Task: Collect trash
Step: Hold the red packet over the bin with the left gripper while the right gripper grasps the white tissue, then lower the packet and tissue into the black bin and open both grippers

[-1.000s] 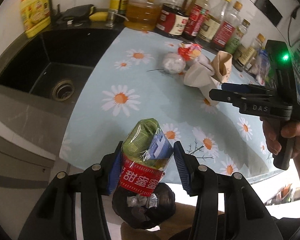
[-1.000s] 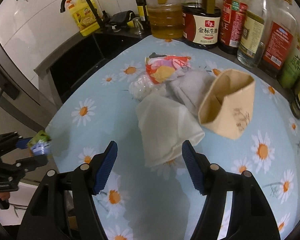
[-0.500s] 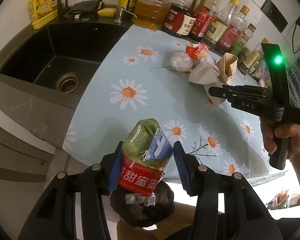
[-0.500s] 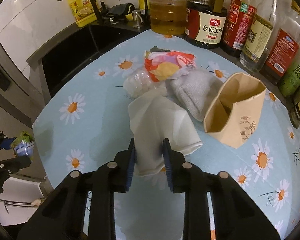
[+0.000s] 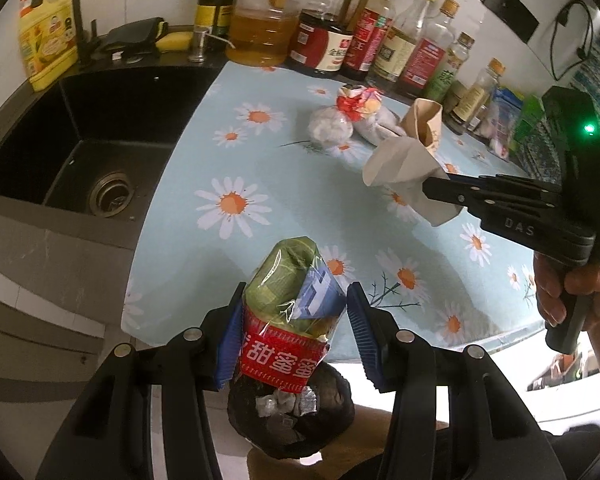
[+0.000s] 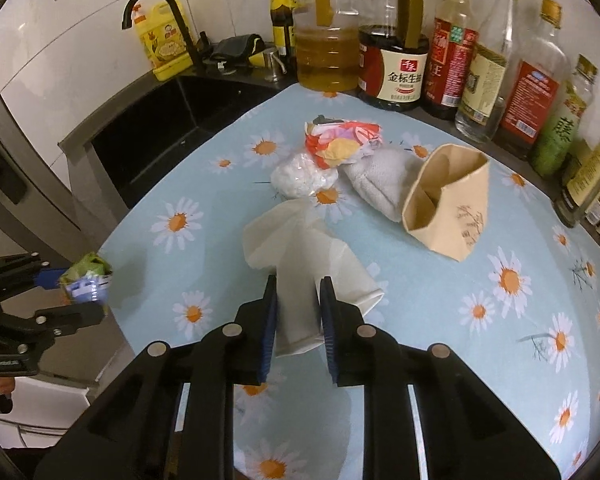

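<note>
My left gripper (image 5: 296,308) is shut on a plastic-wrapped packet (image 5: 290,292), green and blue with a red label. It hangs past the counter edge, over a black trash bag (image 5: 292,420) holding crumpled foil. My right gripper (image 6: 298,300) is shut on a crumpled white paper (image 6: 300,240), raised slightly off the daisy tablecloth (image 6: 480,320). In the left wrist view this paper (image 5: 400,164) dangles from the right gripper (image 5: 428,188). Behind it on the cloth lie a colourful wrapper (image 6: 342,140), a white plastic bundle (image 6: 302,176), a grey-white wad (image 6: 380,184) and an open tan paper carton (image 6: 448,200).
A black sink (image 5: 100,152) lies left of the cloth, with a black faucet (image 6: 156,4) and a yellow detergent bottle (image 6: 164,40) behind it. A row of oil and sauce bottles (image 6: 392,64) lines the back wall. A hand (image 5: 568,292) grips the right tool's handle.
The right gripper's jaws went from wide open to shut on the white paper, which now hangs off the cloth. The left gripper kept its hold on the packet over the bag.
</note>
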`<action>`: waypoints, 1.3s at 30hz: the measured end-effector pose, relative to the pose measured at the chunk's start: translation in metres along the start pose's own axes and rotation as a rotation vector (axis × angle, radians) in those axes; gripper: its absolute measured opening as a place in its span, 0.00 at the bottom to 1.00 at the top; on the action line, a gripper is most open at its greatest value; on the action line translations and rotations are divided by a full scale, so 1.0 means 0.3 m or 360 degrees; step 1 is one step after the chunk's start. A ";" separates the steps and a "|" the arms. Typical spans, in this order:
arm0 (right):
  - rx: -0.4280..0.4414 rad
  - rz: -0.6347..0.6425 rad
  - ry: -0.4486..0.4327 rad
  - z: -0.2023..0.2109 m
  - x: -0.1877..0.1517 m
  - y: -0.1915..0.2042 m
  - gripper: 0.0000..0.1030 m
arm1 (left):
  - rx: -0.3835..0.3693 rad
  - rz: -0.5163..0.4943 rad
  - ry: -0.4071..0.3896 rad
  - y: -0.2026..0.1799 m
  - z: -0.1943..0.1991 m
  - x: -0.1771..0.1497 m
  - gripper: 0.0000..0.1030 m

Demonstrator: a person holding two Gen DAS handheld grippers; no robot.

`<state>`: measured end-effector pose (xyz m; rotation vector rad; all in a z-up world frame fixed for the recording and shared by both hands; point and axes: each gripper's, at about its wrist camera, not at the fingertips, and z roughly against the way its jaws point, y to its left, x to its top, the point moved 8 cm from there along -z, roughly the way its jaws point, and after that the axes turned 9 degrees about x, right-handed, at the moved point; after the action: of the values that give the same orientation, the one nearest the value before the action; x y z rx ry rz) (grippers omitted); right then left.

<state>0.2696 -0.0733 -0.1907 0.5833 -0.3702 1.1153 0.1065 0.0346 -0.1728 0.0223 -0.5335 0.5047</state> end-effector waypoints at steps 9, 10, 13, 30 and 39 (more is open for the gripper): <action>0.0007 -0.0068 -0.0053 0.078 -0.066 0.095 0.21 | -0.0079 -0.0109 -0.0008 -0.018 0.017 -0.021 0.46; 0.0010 -0.0071 -0.0054 0.081 -0.074 0.104 0.21 | -0.0088 -0.0120 -0.0005 -0.018 0.018 -0.026 0.46; 0.0015 -0.0091 -0.0065 0.095 -0.101 0.142 0.21 | -0.0111 -0.0152 0.0006 -0.017 0.017 -0.042 0.46; 0.0105 -0.0197 -0.0065 0.125 -0.298 0.386 0.21 | -0.0217 -0.0241 0.0124 0.015 0.014 -0.229 0.46; 0.0142 -0.0290 0.0077 0.056 -0.459 0.435 0.21 | -0.0245 -0.0260 0.0291 0.008 -0.071 -0.376 0.46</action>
<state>0.0947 -0.1426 -0.2209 0.6545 -0.2212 0.9725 0.0319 -0.0113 -0.2469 -0.1254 -0.3861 0.3017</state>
